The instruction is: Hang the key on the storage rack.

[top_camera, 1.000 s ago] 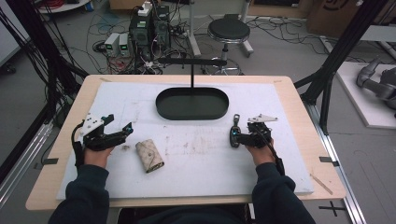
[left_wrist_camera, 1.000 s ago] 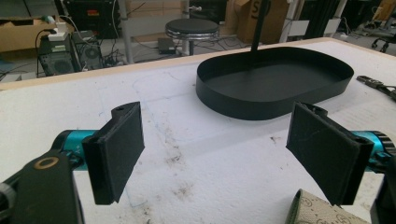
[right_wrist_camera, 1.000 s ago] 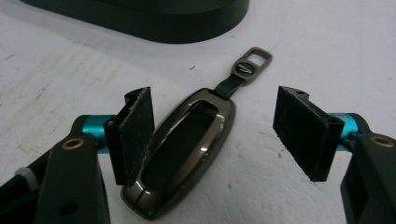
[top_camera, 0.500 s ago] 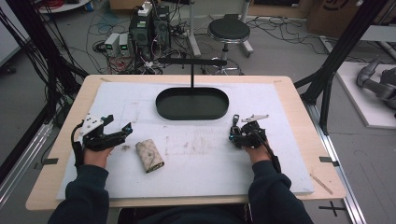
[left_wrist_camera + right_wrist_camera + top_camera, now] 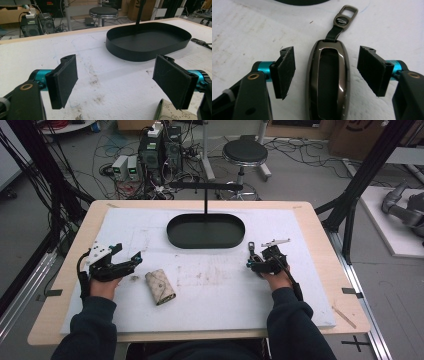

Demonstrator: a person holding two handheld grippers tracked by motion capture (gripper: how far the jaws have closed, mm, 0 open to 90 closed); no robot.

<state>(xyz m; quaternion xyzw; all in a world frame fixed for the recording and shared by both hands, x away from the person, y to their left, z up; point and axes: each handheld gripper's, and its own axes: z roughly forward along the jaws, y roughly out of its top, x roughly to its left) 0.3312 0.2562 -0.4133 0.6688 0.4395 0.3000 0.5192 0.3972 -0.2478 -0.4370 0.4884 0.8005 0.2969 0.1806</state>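
A dark metallic key fob (image 5: 328, 82) with a strap and metal loop lies flat on the white mat (image 5: 210, 290), at the right. My right gripper (image 5: 327, 72) straddles it. Its jaws have just been opening, and both pads (image 5: 285, 72) stand clear of the fob's sides. From the high view the right gripper (image 5: 252, 257) sits just right of the fob (image 5: 251, 251). My left gripper (image 5: 127, 252) rests open at the left with nothing between its pads (image 5: 63, 80). A beige patterned pouch (image 5: 160, 286) lies close to its right, and its edge (image 5: 172, 112) shows below the right pad.
A black oval tray (image 5: 206, 245) with an upright post (image 5: 205, 200) and crossbar stands at the mat's far centre, its wall (image 5: 145, 53) ahead of the left gripper. Beyond the wooden table edge are a stool (image 5: 245, 152), cables and electronics.
The right gripper closed in and tilted over the key fob half a second ago, then came back with its jaws apart. The left gripper and the pouch have not moved.
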